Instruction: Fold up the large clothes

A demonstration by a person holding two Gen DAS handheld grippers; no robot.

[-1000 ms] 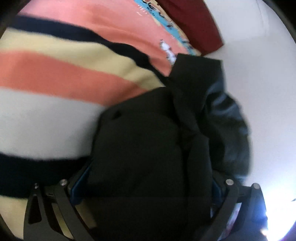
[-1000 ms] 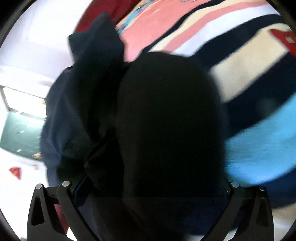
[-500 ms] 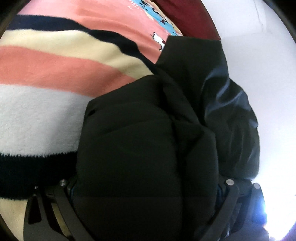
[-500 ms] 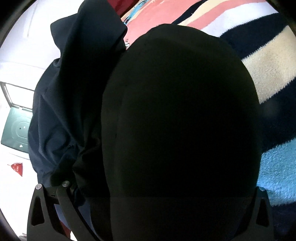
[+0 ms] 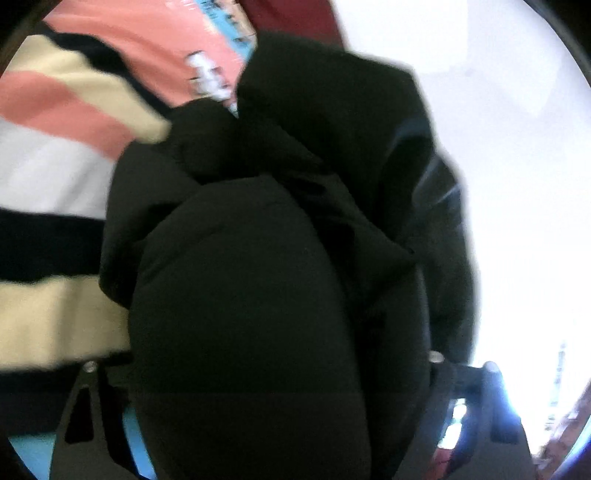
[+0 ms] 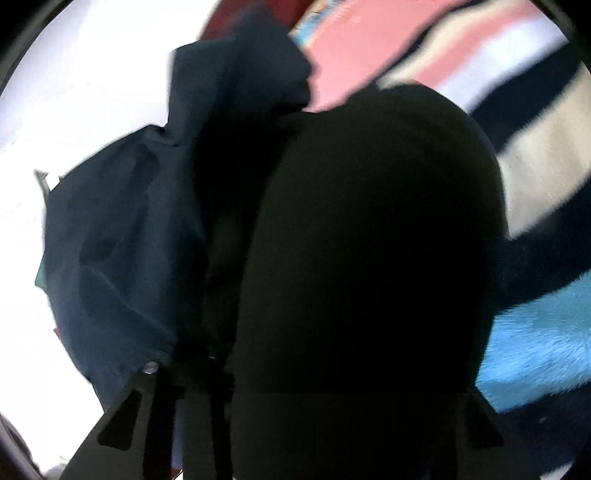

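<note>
A large black padded jacket [image 5: 251, 295] fills the middle of the left wrist view and hangs bunched over my left gripper [image 5: 258, 424], whose fingertips are hidden under the fabric. The same black jacket [image 6: 369, 258] fills the right wrist view, with a navy-looking fold [image 6: 122, 258] to its left. My right gripper [image 6: 303, 424] is buried in it too. Both grippers appear shut on the jacket, which is lifted above the bed.
A striped fleece blanket [image 5: 55, 184] in coral, cream, white and black lies under the jacket; it also shows in the right wrist view [image 6: 535, 155] with a blue patch [image 6: 535, 339]. A dark red cloth [image 5: 291, 18] lies at the far edge. A white wall [image 5: 517, 147] is behind.
The jacket has risen and bunched closer to both cameras, covering more of each view. The blanket stripes have shifted, so both grippers moved with the jacket.
</note>
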